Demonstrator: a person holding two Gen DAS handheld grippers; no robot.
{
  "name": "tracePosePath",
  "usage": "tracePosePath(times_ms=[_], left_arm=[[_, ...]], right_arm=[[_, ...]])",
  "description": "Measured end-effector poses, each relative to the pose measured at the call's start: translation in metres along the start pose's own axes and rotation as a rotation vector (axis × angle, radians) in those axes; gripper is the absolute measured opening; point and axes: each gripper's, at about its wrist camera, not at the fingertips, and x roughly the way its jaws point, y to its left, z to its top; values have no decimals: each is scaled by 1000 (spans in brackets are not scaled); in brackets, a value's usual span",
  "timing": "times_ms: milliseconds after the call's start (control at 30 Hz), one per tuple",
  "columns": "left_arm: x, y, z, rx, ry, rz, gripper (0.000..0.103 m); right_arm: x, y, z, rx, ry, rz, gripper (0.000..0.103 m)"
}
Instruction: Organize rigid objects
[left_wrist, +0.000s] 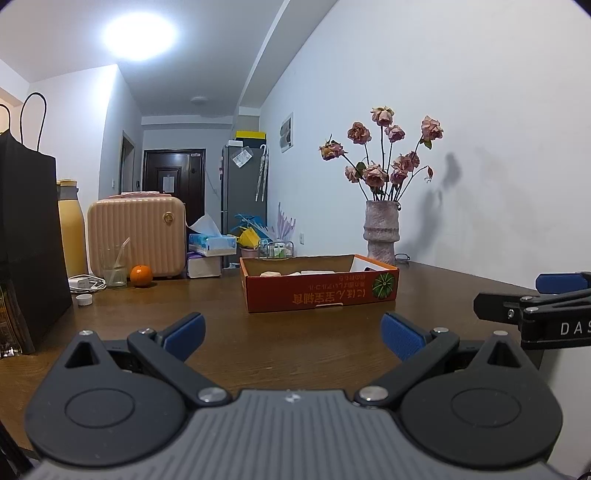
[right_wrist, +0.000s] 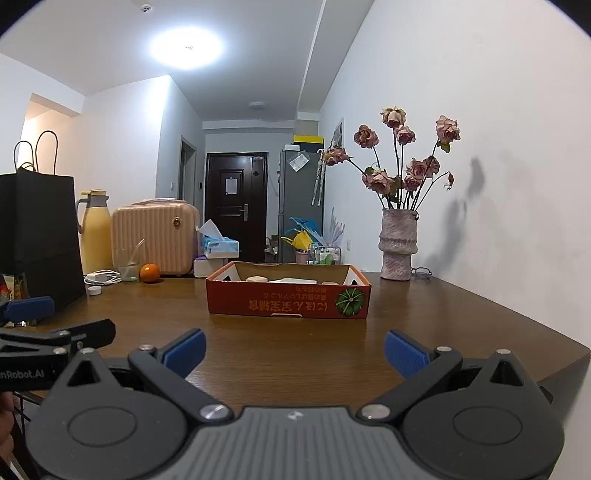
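A shallow red cardboard box (left_wrist: 321, 291) (right_wrist: 288, 299) with a pumpkin print sits on the brown wooden table (left_wrist: 295, 347) (right_wrist: 295, 347) ahead of both grippers. Pale flat objects lie inside it, mostly hidden by its wall. My left gripper (left_wrist: 293, 334) is open and empty, low over the table's near edge. My right gripper (right_wrist: 295, 350) is open and empty, level with it on the right. Each gripper's side shows at the edge of the other's view.
A vase of dried roses (left_wrist: 382, 232) (right_wrist: 399, 243) stands back right by the wall. At back left are a black paper bag (left_wrist: 26, 240), a yellow flask (right_wrist: 94, 232), a pink case (left_wrist: 136, 236), a glass (left_wrist: 114, 266), an orange (left_wrist: 141, 275), tissue boxes (left_wrist: 212, 243) and a charger cable (left_wrist: 88, 284).
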Motion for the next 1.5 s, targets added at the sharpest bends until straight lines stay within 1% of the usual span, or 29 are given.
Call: tracePosePath(times_ms=[133, 533, 1500], left_arm=[[0, 0, 0, 0, 2, 0, 103], [2, 1, 0, 3, 13, -4, 103], [2, 1, 0, 11, 10, -8, 103]], right_arm=[[-1, 0, -1, 4, -2, -10, 103], [1, 0, 0, 8, 7, -4, 103], [1, -3, -1, 18, 4, -6, 103]])
